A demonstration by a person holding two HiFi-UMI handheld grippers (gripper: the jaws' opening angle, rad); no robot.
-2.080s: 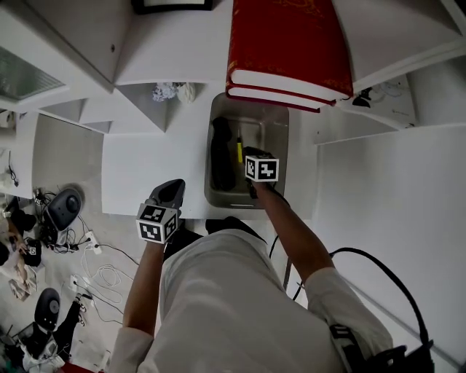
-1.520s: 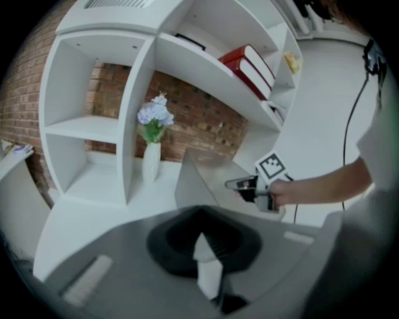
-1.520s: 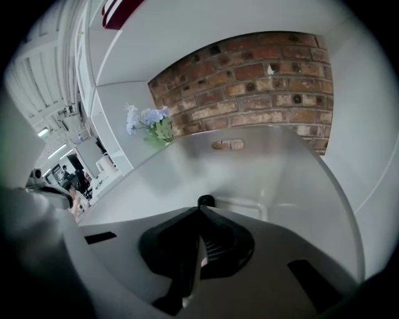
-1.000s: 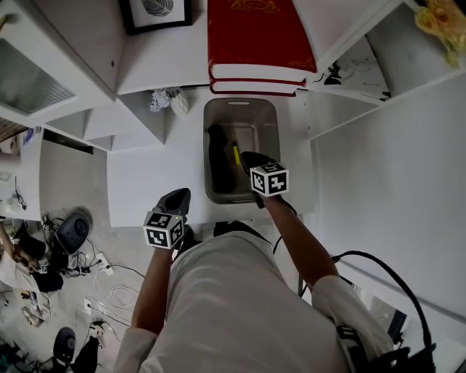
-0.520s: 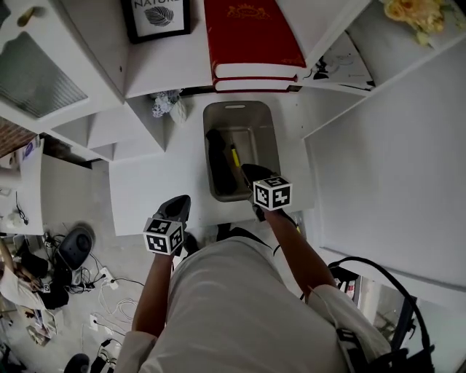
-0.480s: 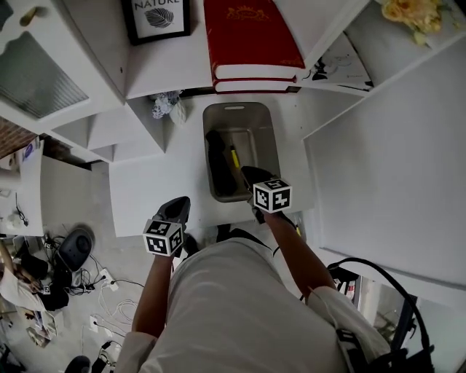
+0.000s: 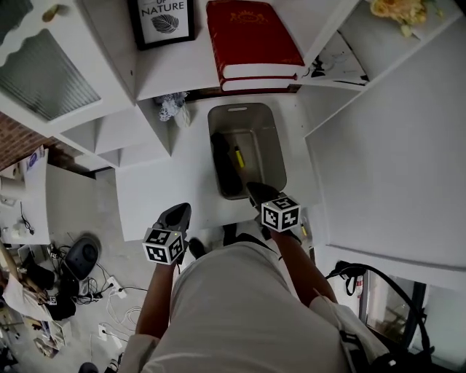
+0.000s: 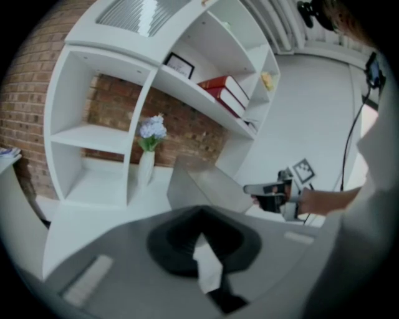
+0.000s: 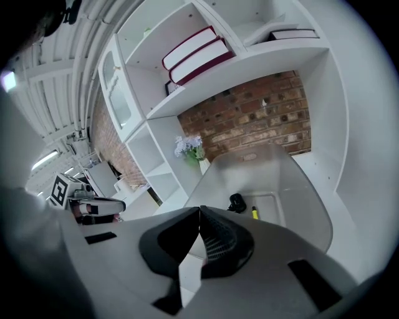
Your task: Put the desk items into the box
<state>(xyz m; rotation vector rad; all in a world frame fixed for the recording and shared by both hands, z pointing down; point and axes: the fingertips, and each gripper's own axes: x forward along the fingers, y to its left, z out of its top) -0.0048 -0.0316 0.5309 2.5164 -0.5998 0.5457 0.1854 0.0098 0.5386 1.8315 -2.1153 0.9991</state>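
Finding right gripper (image 9: 199,212) with jaws pressed together, nothing between them. Seen in head view above near right corner of box (image 9: 299,187), angled down toward its interior. Unable to tell from any view whether touching the rim.

Finding left gripper (image 8: 201,213) likewise closed tip to tip and empty. Placed over near edge of desk (image 7: 153,186), left of box and well apart from it. Facing across toward box and right gripper.

Noted inside box: black item (image 7: 224,164) lying along left wall, yellow pen (image 7: 238,156) just beside it on the right. Confirmed both in right gripper view, resting on box floor.

Located box upright on desk, far end tucked under shelf (image 7: 182,69). Recorded two red books (image 7: 251,40) stacked flat on that shelf, frame (image 7: 163,20) standing to their left. Noted vase (image 7: 175,109) near box's far left corner, apart from it. Marked cables (image 7: 109,280) strewn on floor at lower left of head view.
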